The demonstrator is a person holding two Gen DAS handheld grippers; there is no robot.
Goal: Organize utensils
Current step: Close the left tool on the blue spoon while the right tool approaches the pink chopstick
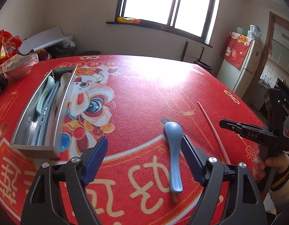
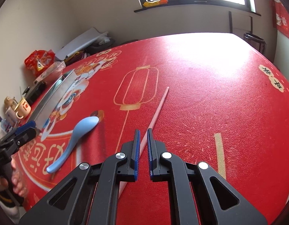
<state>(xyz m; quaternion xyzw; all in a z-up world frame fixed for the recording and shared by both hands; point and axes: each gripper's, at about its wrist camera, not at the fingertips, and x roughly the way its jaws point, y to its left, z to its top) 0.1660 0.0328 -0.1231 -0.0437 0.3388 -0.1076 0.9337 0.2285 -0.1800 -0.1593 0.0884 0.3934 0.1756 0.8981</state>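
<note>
A light blue spoon (image 1: 173, 150) (image 2: 78, 131) lies on the red tablecloth, bowl pointing away. My left gripper (image 1: 144, 138) (image 2: 26, 127) stands open around it, the handle close to the right finger without touching. A pink chopstick (image 1: 214, 129) (image 2: 159, 106) lies flat to the spoon's right. My right gripper (image 2: 143, 131) (image 1: 222, 122) hovers over it, shut, with the chopstick running beneath the fingertips. The steel tray (image 1: 58, 112) (image 2: 56, 97) at the left holds a pale green spoon (image 1: 44, 93), a white spoon (image 1: 63, 82) and grey-blue chopsticks.
A bowl under plastic (image 1: 18, 67), red snack bags (image 1: 3, 45) and a black device (image 2: 35, 91) crowd the table's left edge, with a mug (image 2: 22, 108) nearer me. A fridge (image 1: 244, 65) stands past the right side. A person's hand (image 1: 272, 161) holds the right gripper's handle.
</note>
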